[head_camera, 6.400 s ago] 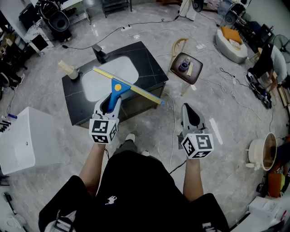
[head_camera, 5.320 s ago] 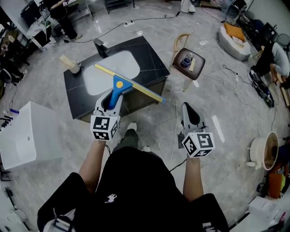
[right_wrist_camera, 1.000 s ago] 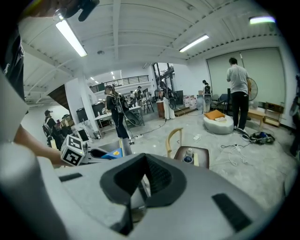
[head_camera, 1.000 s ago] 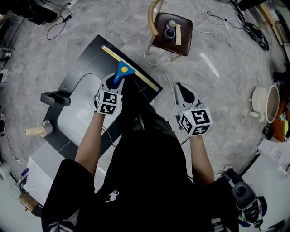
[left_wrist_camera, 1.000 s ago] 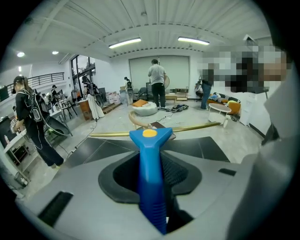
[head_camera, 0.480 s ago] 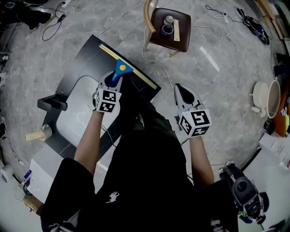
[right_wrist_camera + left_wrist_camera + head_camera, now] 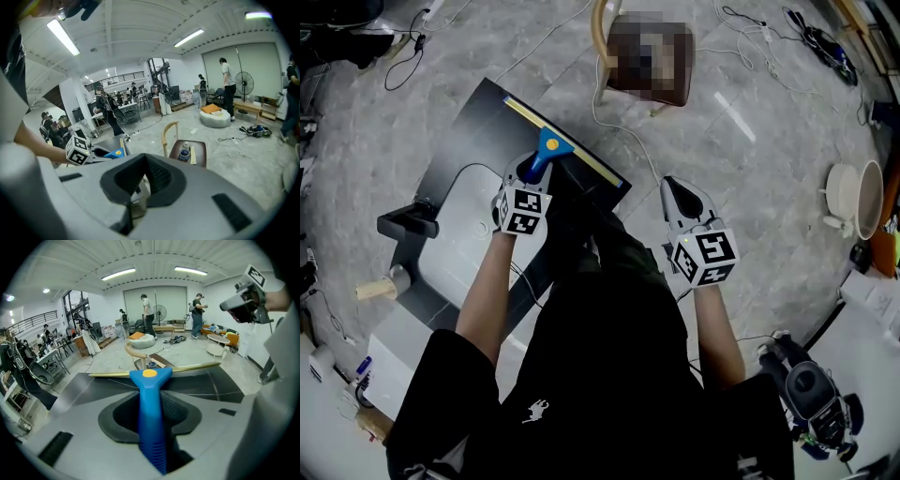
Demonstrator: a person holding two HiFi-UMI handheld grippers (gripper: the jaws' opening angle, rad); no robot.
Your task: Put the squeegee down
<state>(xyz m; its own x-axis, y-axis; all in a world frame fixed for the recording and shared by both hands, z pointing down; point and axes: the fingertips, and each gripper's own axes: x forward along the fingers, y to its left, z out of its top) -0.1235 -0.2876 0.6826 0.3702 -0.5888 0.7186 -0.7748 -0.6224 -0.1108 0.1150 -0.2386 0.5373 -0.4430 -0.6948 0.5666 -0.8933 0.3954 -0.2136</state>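
Clamping the squeegee (image 7: 150,394) by its blue handle, L gripper (image 7: 533,170) holds blade along black sink counter's (image 7: 481,122) far edge. Head view adds white basin (image 7: 450,253); R gripper (image 7: 675,190) jaws together, empty, over grey floor (image 7: 750,187) w/ cables (image 7: 602,120).

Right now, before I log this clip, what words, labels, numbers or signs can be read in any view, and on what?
No words or numbers are legible in any view.
On the left gripper, the left cube: square marker patterns, no letters.
On the right gripper, the right cube: the same.
On the black shirt: a small white emblem, no words.
On the squeegee: a yellow dot, no print.
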